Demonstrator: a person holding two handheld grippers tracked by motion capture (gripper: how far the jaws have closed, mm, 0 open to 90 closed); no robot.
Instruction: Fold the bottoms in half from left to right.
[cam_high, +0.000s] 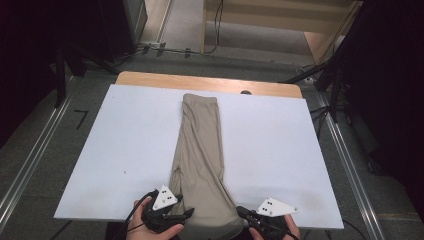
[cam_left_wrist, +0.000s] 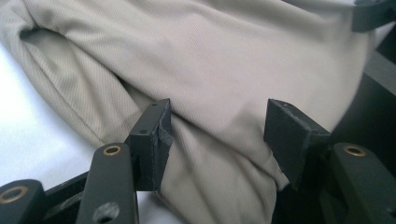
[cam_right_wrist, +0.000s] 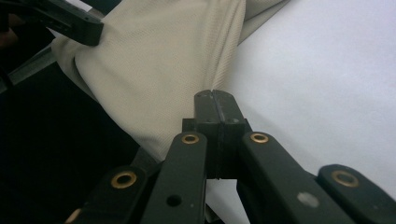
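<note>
Landmark is the beige garment (cam_high: 200, 155), folded into a long narrow strip down the middle of the white worktop (cam_high: 125, 150), far end near the worktop's back edge, near end draped over the front edge toward the person.

Left of the garment's near end: left gripper (cam_high: 176, 216) at the near-left corner of the cloth; in the left gripper view its fingers (cam_left_wrist: 152, 140) stand apart with cloth lying between them, pads not pressing on it; reads as released, not gripping.

On the garment itself: lengthwise fold looks done, edges fairly straight, some bunching and creases at the near-left side; surface otherwise flat.

Right of the garment's near end: right gripper (cam_high: 243, 214) at the near-right corner; in the right gripper view its fingers (cam_right_wrist: 216, 109) are pressed together right at the cloth's edge; whether a thin bit of fabric is pinched between them I cannot tell.

Judgement: lengthwise folding complete; what's left is probably folding the strip crosswise, near end up toward the far end; that needs the left gripper re-clamped on its corner first.
</note>
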